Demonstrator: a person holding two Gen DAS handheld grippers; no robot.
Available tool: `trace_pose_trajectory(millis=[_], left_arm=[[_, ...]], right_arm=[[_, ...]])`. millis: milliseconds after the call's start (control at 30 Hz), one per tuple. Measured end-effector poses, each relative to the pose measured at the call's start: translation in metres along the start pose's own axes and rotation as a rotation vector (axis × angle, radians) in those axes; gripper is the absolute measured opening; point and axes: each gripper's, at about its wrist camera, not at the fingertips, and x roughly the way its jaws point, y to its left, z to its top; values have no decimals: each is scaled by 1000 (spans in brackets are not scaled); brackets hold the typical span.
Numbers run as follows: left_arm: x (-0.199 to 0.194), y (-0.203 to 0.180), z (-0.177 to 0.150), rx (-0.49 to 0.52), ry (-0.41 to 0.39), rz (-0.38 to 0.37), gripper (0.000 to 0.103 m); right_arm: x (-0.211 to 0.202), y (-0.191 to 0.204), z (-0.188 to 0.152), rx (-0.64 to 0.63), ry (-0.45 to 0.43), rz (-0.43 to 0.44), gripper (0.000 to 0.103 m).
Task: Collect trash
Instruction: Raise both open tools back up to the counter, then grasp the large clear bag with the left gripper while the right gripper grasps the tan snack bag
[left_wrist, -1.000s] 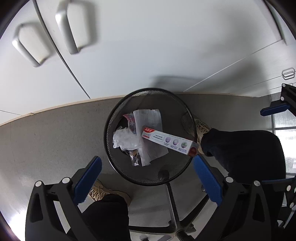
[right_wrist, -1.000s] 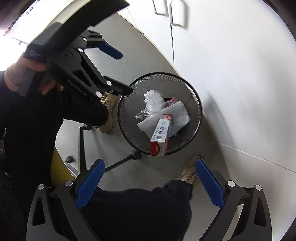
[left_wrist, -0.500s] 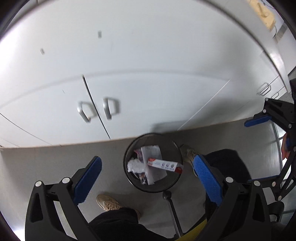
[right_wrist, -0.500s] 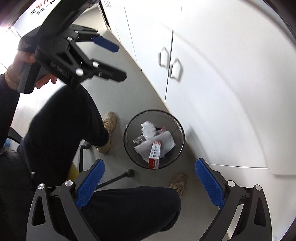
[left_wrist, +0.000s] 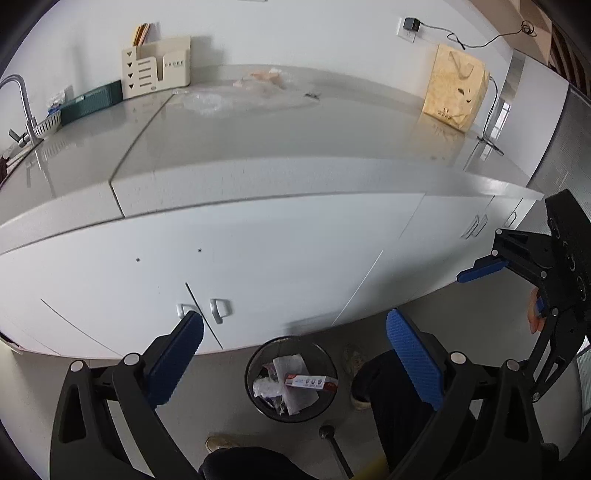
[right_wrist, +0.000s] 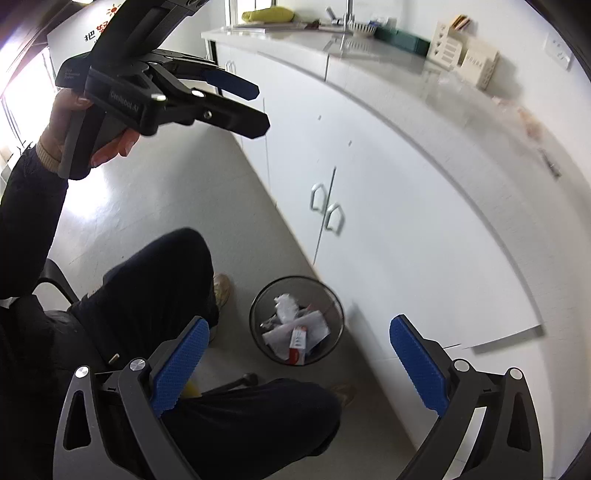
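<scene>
A black mesh trash bin (left_wrist: 258, 400) stands on the floor by the white cabinets; it also shows in the right wrist view (right_wrist: 334, 304). Inside lie a toothpaste box (left_wrist: 309, 382) (right_wrist: 297, 341), white paper (left_wrist: 291, 363) and crumpled plastic (left_wrist: 264, 387). My left gripper (left_wrist: 291, 354) is open and empty, high above the bin. My right gripper (right_wrist: 295, 354) is open and empty, also well above it. On the countertop lie a clear plastic piece (left_wrist: 203, 100), pinkish scraps (left_wrist: 264, 75) and a small dark bit (left_wrist: 312, 95).
The grey countertop (left_wrist: 295, 129) carries a beige organiser (left_wrist: 157, 66), a green basket (left_wrist: 92, 101), a faucet (left_wrist: 22, 107) and a paper bag (left_wrist: 456, 90) with cables. White cabinet doors (left_wrist: 221, 266) run below. The person's legs and a chair base (left_wrist: 332, 439) surround the bin.
Both grippers have risen and tilted up from over the bin, so the bin looks smaller and the countertop has come into view. Both stay open.
</scene>
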Motion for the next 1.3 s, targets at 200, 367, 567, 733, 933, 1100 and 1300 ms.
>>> trace_pose_trajectory(millis=[200,367,567,733,933,1100,1300], left_arm=[[-29,17,59,-41,-92,-17,99],[-12,54,119,-108,-141,10,99],[42,98,180,-139,-124,31,99],[93,136,217,-222,-67,-13,99],[146,152,247,-246,-10,-5,99],[182,146,262,-245,26,89,99],[199,135,274,-185,61,193,99]], right_arm=[[-47,-36,15,37,-109,-11,99],[-60,-94,32,82,-181,-29,99],[-74,-174,58,134,-261,-80,99],[-76,-246,84,215,-340,-110,99],[-57,-331,130,300,-377,-133,99],[-22,-384,175,317,-345,-178,99],[16,-428,223,339,-285,-215,99]])
